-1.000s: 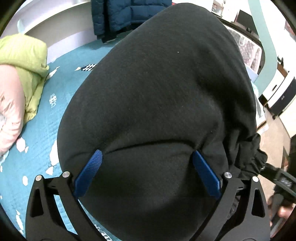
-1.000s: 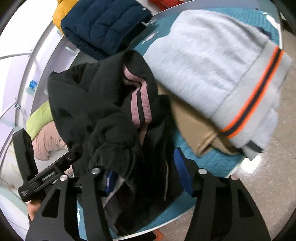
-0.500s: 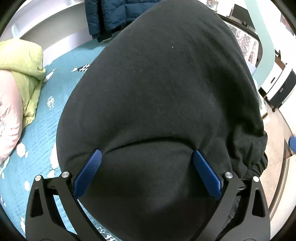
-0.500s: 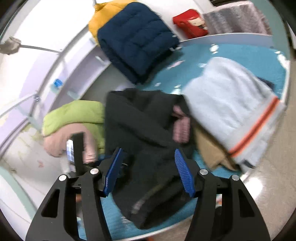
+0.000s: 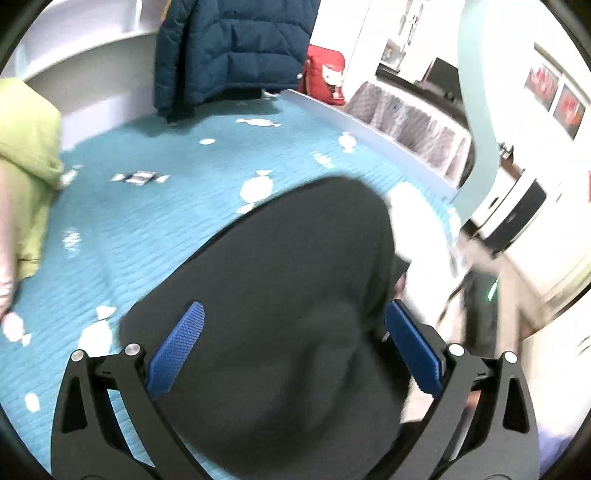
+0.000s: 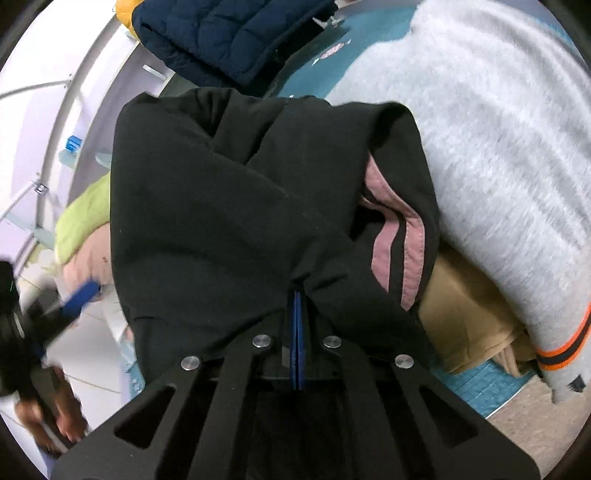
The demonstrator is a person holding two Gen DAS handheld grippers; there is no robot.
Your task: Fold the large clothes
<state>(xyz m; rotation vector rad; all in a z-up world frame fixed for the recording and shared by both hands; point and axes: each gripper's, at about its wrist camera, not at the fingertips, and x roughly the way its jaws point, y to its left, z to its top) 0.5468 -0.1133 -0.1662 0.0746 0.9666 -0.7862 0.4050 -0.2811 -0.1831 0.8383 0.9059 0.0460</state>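
The right gripper [image 6: 297,314] is seen with its two blue pads pressed together, and a fold of the black garment [image 6: 229,206] is pinched between them. From the pinch the black cloth is spread ahead of the fingers and to both sides, and it is gathered into creases that run toward the pads. Pink stripes [image 6: 391,240] on the garment are shown just right of the fingers. Beyond them, further right, a grey fleece [image 6: 491,140] with an orange and dark band is laid over a tan garment [image 6: 469,314], both on the teal bedcover [image 6: 480,384]. Ahead of the fingers and above the black cloth a navy jacket [image 6: 221,33] is seen. To the left, a green item [image 6: 85,218] is laid on a pink item [image 6: 88,262].

The left gripper [image 5: 293,343] is seen with its fingers [image 5: 177,347] spread wide. The black garment [image 5: 288,295] is draped between and ahead of them, but the pads are not closed on it; whether the cloth touches the pads cannot be told through the blur. Ahead of these fingers the bedcover [image 5: 166,221], with its white pattern, is exposed. The navy jacket [image 5: 229,48] is hung at the far edge, with a red bag [image 5: 325,74] just right of it. To the far left, the green item [image 5: 26,155] is seen. In the right view, the left gripper [image 6: 79,297] appears blurred at the left of the fingers, with a hand [image 6: 55,417] below it.

No bin, basket or other container is shown in either view.
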